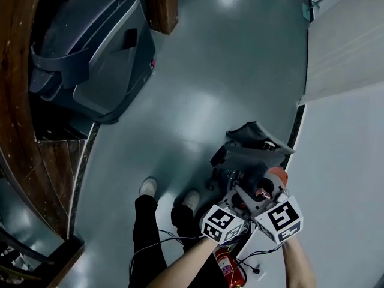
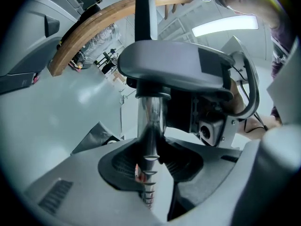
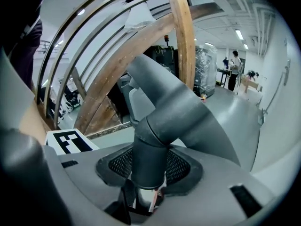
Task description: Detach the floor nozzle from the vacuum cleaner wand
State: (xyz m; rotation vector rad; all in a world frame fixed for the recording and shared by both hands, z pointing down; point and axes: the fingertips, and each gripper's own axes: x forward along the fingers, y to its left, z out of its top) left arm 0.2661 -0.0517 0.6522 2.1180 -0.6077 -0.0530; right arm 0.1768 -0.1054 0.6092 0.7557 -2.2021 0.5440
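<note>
Nearest the head camera, the left gripper [image 2: 151,171] is clamped on the chrome wand [image 2: 151,121], its jaws kept partly apart by the tube. The right gripper [image 3: 148,173] is closed, wider, round the dark grey neck [image 3: 150,149] of the floor nozzle [image 1: 255,143], just where the chrome enters it. That nozzle shows just beyond both grippers, still joined to the wand.

Both holds look set, so the parting itself seems to be in hand. The next move calls for steadying the wand and drawing the neck straight off along the tube.

Counted: two grippers, one wand, one nozzle. Further out are one red fire extinguisher [image 1: 229,267], two shoes [image 1: 148,187] and one large grey bin [image 1: 90,47].
</note>
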